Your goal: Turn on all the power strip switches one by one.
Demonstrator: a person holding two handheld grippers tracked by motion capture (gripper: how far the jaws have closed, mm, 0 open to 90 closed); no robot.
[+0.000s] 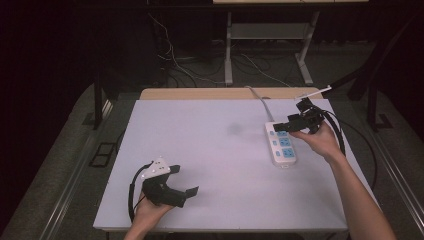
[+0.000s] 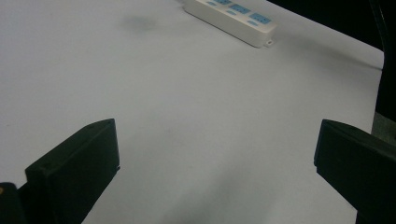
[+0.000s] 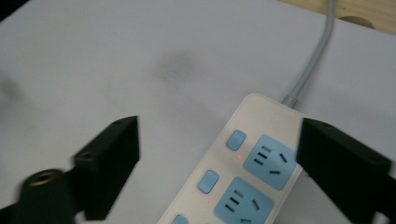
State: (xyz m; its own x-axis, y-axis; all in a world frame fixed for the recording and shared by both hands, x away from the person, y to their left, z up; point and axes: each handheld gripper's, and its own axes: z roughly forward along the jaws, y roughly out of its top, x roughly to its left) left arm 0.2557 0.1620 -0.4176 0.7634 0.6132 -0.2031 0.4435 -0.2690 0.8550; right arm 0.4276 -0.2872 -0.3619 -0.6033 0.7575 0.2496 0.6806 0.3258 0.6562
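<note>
Right gripper (image 1: pixel 298 121) jaws spread over power strip (image 1: pixel 281 146) at table's (image 1: pixel 220 150) 3 o'clock; left gripper (image 1: pixel 175 192) released, idle at 7; nothing grasped yet.

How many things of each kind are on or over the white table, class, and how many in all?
Power strip: 1
Claws: 2, left claw and right claw, both open
Total: 3
</note>
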